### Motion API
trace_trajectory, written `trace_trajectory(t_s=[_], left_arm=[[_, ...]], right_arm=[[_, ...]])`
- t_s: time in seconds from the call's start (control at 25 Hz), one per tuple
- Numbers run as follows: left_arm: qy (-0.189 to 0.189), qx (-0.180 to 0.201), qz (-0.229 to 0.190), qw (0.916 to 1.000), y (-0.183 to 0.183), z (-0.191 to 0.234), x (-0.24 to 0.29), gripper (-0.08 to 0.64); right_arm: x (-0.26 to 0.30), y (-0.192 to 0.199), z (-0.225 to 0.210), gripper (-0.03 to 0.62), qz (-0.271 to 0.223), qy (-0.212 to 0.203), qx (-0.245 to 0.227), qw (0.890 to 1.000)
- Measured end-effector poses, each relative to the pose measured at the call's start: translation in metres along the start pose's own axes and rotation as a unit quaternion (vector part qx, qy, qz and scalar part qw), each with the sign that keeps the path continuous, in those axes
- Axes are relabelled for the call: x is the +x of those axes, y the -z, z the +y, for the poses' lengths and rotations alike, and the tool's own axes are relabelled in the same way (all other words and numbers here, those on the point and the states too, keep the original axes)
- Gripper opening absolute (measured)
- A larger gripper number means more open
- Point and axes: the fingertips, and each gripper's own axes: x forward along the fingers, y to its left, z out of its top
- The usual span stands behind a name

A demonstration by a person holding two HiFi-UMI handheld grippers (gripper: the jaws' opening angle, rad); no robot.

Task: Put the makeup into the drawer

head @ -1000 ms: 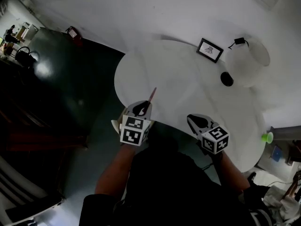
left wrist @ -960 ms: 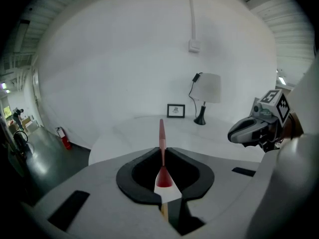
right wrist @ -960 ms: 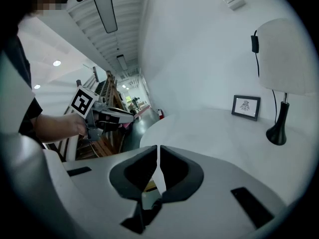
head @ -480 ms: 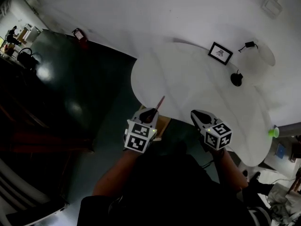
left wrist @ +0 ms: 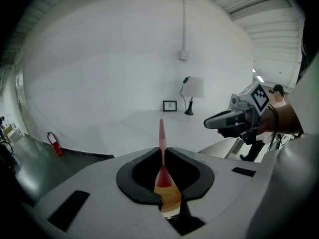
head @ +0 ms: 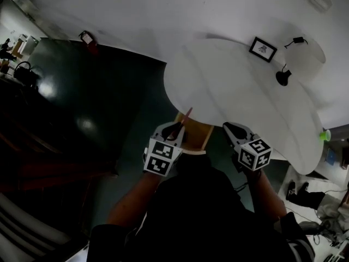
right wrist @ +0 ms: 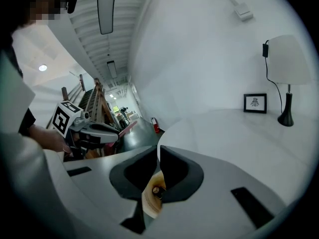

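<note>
- Closest to the person, the left tongs [head: 173,129] were closed partway on the makeup stick [head: 186,116]. They pinched its lower end, so the slim shaft jutted ahead past the tips toward the counter's near edge.
- Just beside them, the right tongs [head: 233,131] were pressed together with nothing between them.
- Between the two, under the counter's rim, sat the drawer [head: 197,131], apparently pulled out. It was tan wood with a paler front edge.
- The stick looked thin, smooth and tapered, rosy red, and likely to pivot in a pinch or roll once freed. The safer course seemed to be tipping it down and lowering it until it lay inside the drawer before easing the grip. The free right tongs could steady the drawer front.
- To the left, the floor [head: 98,102] was dark green and glossy.
- Beyond, the counter [head: 245,100] was round, white and matt, bare across its middle.
- At its far side stood a small black picture frame [head: 263,48] and a lamp [head: 301,54] with a pale shade on a dark base.
</note>
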Motion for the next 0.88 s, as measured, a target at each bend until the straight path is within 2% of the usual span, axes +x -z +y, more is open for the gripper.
trace_trajectory(t_s=[0.48,0.72,0.88], left_arm=[[0.02,-0.018,0.036,0.999,0.037,-0.024,0.026,0.049],[0.031,-0.015,0.042,0.9985,0.044,-0.039,0.05,0.05],[0.051,-0.007,0.049,0.9975,0.054,-0.047,0.066,0.049]], right_arm=[[-0.009,0.028,-0.03,0.026,0.023,0.007,0.033,0.999],[-0.018,0.06,-0.044,0.026,0.046,0.009,0.052,0.998],[-0.018,0.064,-0.058,0.026,0.045,0.019,0.055,0.997]])
